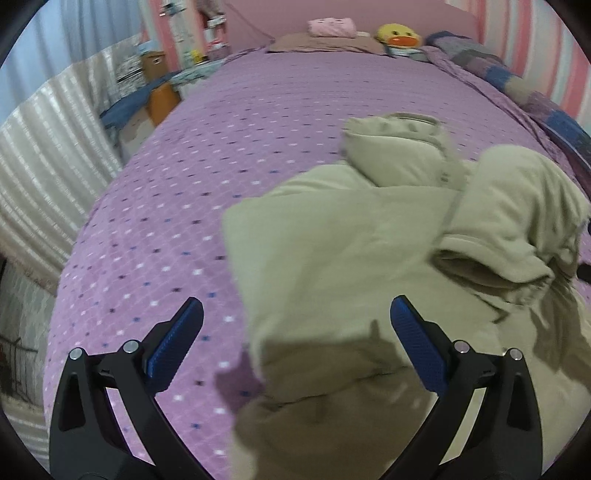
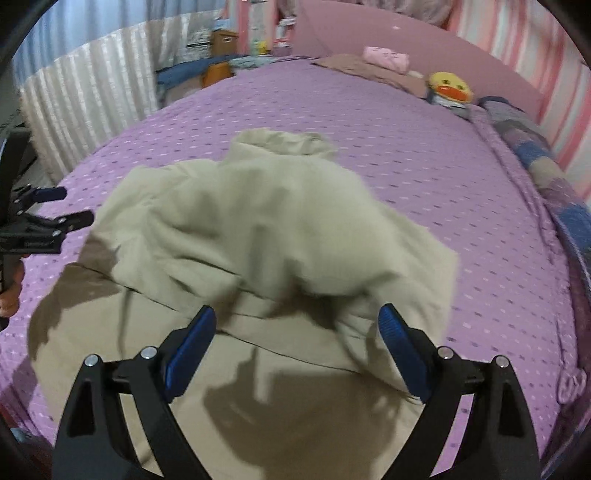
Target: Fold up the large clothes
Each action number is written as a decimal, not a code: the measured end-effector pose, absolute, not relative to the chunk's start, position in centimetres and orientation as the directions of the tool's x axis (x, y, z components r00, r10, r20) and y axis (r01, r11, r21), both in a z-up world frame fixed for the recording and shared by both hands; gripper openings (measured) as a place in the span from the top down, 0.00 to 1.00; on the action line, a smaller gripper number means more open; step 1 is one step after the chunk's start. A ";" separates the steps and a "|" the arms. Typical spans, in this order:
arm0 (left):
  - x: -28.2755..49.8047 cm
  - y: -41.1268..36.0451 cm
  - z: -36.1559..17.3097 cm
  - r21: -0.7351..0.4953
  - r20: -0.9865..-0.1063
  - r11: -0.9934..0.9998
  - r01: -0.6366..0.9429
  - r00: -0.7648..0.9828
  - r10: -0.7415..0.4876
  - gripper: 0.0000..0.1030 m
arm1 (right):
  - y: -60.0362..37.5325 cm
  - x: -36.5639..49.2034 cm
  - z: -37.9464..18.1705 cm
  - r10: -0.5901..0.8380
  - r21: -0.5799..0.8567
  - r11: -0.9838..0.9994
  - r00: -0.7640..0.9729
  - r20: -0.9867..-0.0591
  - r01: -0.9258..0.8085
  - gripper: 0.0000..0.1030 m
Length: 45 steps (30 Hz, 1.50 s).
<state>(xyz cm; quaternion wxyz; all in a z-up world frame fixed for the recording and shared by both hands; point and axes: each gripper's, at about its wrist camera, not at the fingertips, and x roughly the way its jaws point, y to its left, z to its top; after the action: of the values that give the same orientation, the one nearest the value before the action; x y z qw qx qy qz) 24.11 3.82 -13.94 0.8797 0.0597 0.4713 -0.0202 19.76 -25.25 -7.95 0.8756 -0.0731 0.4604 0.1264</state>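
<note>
Now we hold both tools above the bed, and both point down at the cloth. Our left gripper (image 1: 295, 321) has its blue pads spread wide, and nothing is between them; it hangs over the left edge of the beige garment (image 1: 369, 266). Our right gripper (image 2: 297, 328) is also spread wide and pinches nothing, with the beige cloth lying below its fingers. In the right wrist view we see the left gripper at the far left edge, apart from the garment, with a hand on its grip.

The garment lies on the purple bedspread (image 1: 192, 177), near the foot of the bed. It is rumpled. One part is thrown over the body in a loose heap, and a thin cord (image 1: 452, 206) runs across it. Its collar or hood points toward the head of the bed. Parts of the cloth are blurred, so we cannot tell the exact folds.

Farther away, at the headboard, we see a brown pillow (image 1: 325, 42), a pink cushion (image 1: 330, 27) and a yellow duck toy (image 1: 399, 35). A patchwork blanket (image 1: 517, 81) lies along the striped wall (image 1: 535, 44) on the right. Light curtains (image 1: 40, 155) hang at the left.
</note>
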 end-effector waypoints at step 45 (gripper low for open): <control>28.0 1.3 -14.0 -0.092 -0.881 0.970 0.226 0.435 -0.185 0.23 | -37.4 20.7 -12.1 0.075 0.143 0.987 0.567 -0.820 0.076 0.13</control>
<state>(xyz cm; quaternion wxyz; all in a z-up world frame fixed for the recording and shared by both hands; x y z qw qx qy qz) 28.00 1.32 -14.00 0.8467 0.0200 0.5176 -0.1214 20.73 -37.42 -12.14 0.8814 0.0813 0.4653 -0.0002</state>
